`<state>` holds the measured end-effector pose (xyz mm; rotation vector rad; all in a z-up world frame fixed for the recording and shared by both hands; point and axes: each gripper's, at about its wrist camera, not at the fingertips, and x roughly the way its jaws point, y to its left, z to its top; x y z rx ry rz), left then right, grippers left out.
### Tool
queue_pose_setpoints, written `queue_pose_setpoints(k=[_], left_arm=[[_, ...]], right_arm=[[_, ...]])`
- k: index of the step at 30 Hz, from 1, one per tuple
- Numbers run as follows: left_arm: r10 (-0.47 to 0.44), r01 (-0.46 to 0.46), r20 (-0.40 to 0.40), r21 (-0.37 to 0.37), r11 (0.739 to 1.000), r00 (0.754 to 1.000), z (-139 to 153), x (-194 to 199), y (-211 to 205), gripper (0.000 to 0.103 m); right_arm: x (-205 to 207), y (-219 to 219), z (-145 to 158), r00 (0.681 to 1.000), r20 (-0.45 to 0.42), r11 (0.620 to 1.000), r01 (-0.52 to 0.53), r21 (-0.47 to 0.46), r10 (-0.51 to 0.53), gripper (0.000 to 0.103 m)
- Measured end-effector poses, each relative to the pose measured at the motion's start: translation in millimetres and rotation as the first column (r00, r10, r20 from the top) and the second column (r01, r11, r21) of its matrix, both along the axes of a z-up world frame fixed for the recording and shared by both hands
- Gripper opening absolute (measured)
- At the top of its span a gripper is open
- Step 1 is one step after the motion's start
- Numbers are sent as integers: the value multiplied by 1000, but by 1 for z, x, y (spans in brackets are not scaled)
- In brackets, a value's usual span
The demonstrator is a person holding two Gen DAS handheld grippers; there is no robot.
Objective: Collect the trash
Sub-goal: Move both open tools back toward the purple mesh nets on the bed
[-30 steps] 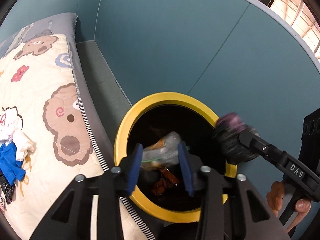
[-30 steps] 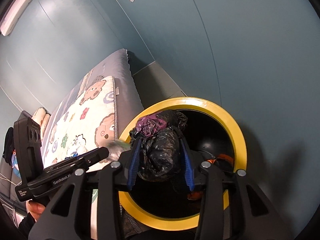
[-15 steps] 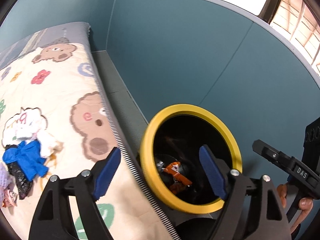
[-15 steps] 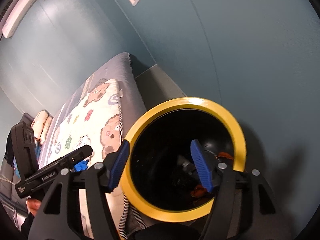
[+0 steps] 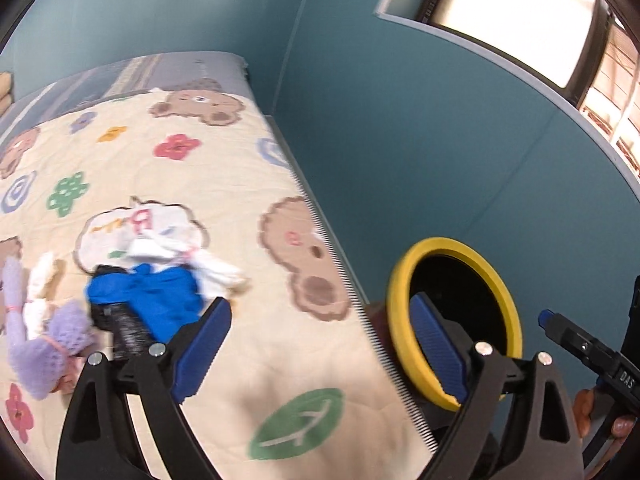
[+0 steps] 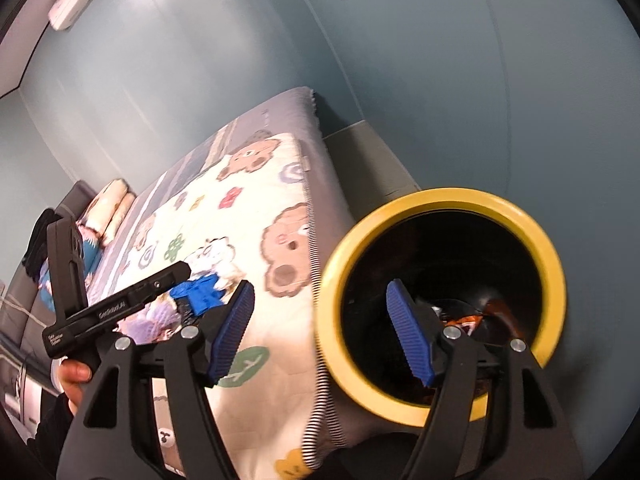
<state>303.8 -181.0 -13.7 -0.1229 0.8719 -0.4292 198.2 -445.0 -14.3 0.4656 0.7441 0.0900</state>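
Trash: I see a loose pile on the quilt [image 5: 168, 184], with a blue crumpled piece [image 5: 160, 296], a white wad [image 5: 180, 252] touching it, a black bag [image 5: 120, 328] beside it and a lilac knitted item [image 5: 48, 344] at the pile's left edge.
Bin: my yellow-rimmed bin [image 6: 440, 304] stands on the floor just beside the bed's edge, against the teal wall [image 5: 400, 128]; orange and dark scraps [image 6: 464, 320] lie at its bottom.
Left gripper [image 5: 320, 352]: I have its jaws spread wide, holding nothing, above the quilt's edge, near the pile.
Right gripper [image 6: 320, 336]: I have its jaws wide apart too, empty, one finger over the bin's mouth.
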Motion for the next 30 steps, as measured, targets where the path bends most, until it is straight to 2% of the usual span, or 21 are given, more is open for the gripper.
queue_pose_setpoints(k=[7, 15, 23, 30], left_arm=[[94, -94, 16, 2, 996, 995, 4, 2, 57, 87], [206, -206, 15, 23, 978, 979, 1, 4, 126, 88], [333, -333, -2, 41, 942, 943, -10, 6, 199, 88], [410, -409, -20, 62, 911, 912, -22, 9, 249, 88]], right_arm=[[10, 45, 8, 997, 3, 997, -78, -18, 78, 66], [24, 96, 13, 986, -3, 985, -167, -46, 167, 66], [47, 152, 13, 966, -25, 963, -257, -85, 256, 66], [69, 195, 7, 949, -56, 942, -316, -115, 311, 66]])
